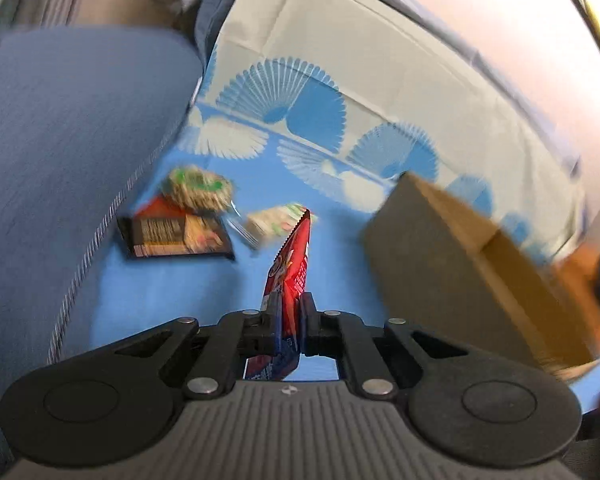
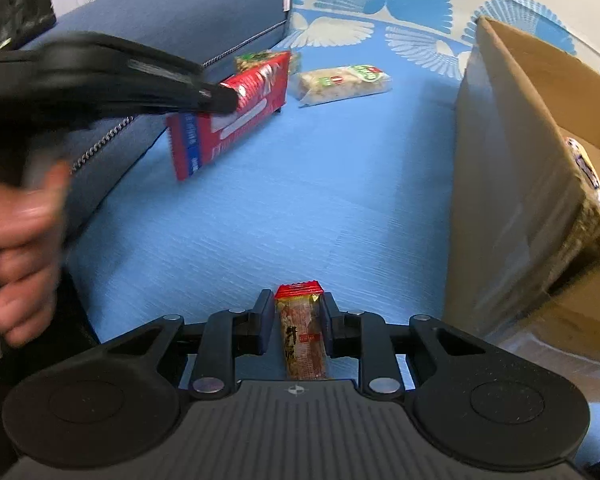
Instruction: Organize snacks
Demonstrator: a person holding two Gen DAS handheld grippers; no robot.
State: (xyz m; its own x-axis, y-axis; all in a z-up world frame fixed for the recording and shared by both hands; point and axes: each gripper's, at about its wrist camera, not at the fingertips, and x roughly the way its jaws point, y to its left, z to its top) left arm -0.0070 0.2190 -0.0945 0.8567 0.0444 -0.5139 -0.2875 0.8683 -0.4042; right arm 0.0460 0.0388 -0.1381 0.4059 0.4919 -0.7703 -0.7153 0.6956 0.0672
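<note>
My left gripper [image 1: 290, 312] is shut on a red snack packet [image 1: 296, 256], held edge-on above the blue patterned sheet [image 1: 188, 300]. In the right wrist view the same left gripper [image 2: 229, 98] holds that red packet [image 2: 240, 120] up in the air at the left, with a person's hand [image 2: 20, 240] behind it. My right gripper [image 2: 296, 312] is low over the sheet, its fingers closed against a small orange-red snack bar [image 2: 302, 332]. A brown cardboard box [image 2: 512, 160] stands open on the right.
On the sheet [image 2: 300, 200] lie a white-and-green packet [image 2: 344, 82], a green packet [image 1: 198, 190] and a dark packet [image 1: 176, 236]. A dark blue cushion [image 1: 80, 128] borders the left side. The box [image 1: 440, 256] holds something wrapped at its near corner.
</note>
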